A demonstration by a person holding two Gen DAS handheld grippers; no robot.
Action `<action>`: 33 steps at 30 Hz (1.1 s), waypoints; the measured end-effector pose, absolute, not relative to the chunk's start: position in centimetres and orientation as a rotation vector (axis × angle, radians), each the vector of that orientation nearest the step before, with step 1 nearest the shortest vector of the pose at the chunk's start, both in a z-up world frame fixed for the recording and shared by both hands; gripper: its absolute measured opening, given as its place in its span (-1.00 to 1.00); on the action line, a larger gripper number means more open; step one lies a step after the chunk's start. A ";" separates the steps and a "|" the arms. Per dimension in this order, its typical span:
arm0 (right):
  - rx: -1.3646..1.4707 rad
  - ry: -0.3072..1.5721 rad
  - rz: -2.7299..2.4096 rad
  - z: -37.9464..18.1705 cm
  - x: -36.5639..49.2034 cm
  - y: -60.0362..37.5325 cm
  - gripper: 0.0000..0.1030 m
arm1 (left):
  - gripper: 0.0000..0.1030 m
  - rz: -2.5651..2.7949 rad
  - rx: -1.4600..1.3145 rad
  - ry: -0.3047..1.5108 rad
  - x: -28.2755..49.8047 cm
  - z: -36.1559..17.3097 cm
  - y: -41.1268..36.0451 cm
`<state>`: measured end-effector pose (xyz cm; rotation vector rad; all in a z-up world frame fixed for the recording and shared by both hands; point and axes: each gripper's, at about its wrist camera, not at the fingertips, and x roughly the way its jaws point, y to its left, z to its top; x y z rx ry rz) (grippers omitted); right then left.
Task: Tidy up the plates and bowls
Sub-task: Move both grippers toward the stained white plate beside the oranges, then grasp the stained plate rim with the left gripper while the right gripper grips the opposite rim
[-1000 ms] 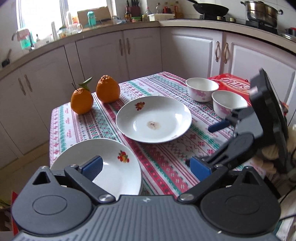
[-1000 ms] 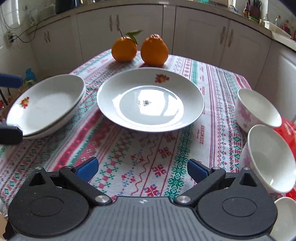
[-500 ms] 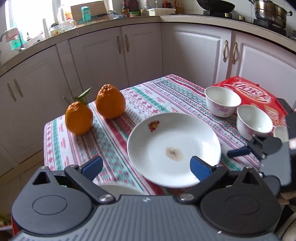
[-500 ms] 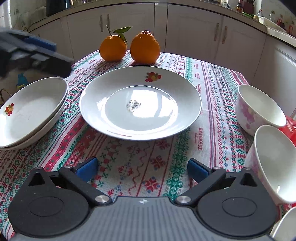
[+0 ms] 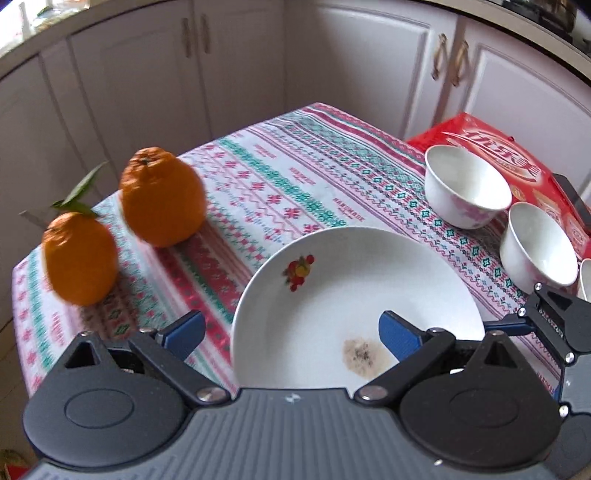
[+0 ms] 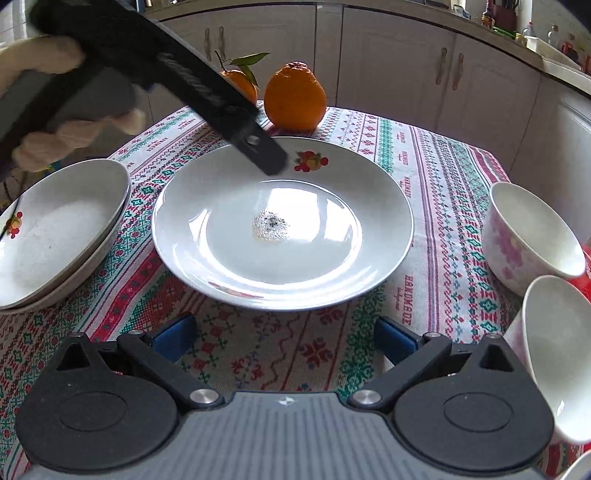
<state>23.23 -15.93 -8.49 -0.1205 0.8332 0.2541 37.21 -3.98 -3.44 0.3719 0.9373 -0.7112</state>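
We are holding both jaws wide open and empty. Our left gripper (image 5: 290, 334) is hanging over the soiled plate (image 6: 282, 225), toward its 11 o'clock rim; our right gripper (image 6: 284, 338) is waiting at 6 o'clock. The stacked plates (image 6: 55, 236) are lying at 9 o'clock, the bowls (image 6: 532, 236) at 3. A shallow bite on the rim, we think, could let the plate slip and crack.

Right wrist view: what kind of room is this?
Most likely a home kitchen: white base cabinets under a counter holding bottles, and a small table with a patterned tablecloth set with plates and bowls.
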 end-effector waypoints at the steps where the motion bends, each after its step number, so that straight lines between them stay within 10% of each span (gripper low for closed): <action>1: -0.121 0.831 0.257 -8.5 23.3 -15.9 1.00 | 0.93 -0.724 0.371 0.950 37.7 -3.7 -4.2; 33: -0.127 0.770 0.298 -8.3 23.9 -16.1 0.64 | 0.15 -0.844 0.422 1.118 42.3 -6.1 -6.4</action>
